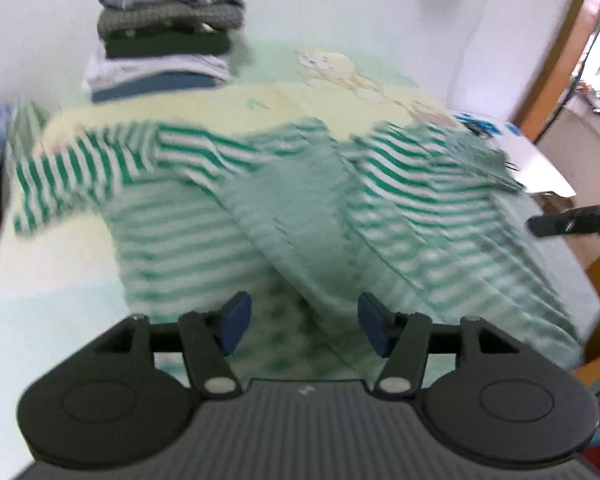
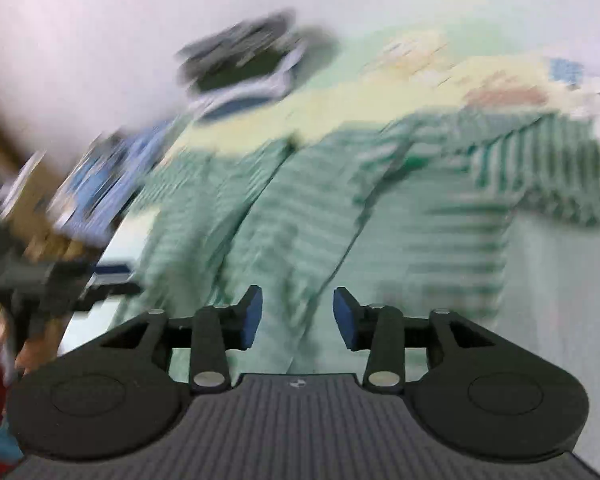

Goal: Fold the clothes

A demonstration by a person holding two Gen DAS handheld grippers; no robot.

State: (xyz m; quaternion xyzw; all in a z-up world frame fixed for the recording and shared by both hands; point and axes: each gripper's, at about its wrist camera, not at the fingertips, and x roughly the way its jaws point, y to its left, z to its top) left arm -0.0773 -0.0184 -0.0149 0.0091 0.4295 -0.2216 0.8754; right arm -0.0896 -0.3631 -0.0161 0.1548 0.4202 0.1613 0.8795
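The green-striped shirt (image 1: 300, 200) lies spread across the middle of both frames on the bed (image 1: 40, 300), directly ahead of both tongs. Left tongs (image 1: 305, 328) and right tongs (image 2: 298, 318) stand partly open, gripping nothing. Its body runs from the tongs toward the upper frame; neither hand looks clearly nearer.

No legible text, label, brand or number on anything in either view.

The striped shirt (image 1: 300, 208) lies rumpled across the bed (image 1: 52, 304), filling the middle ahead of my jaws. A stack of folded clothes (image 1: 164, 44) blocks the far corner by the wall. Bare bed stays open on my left. My right gripper (image 1: 572, 220) crowds the right edge.
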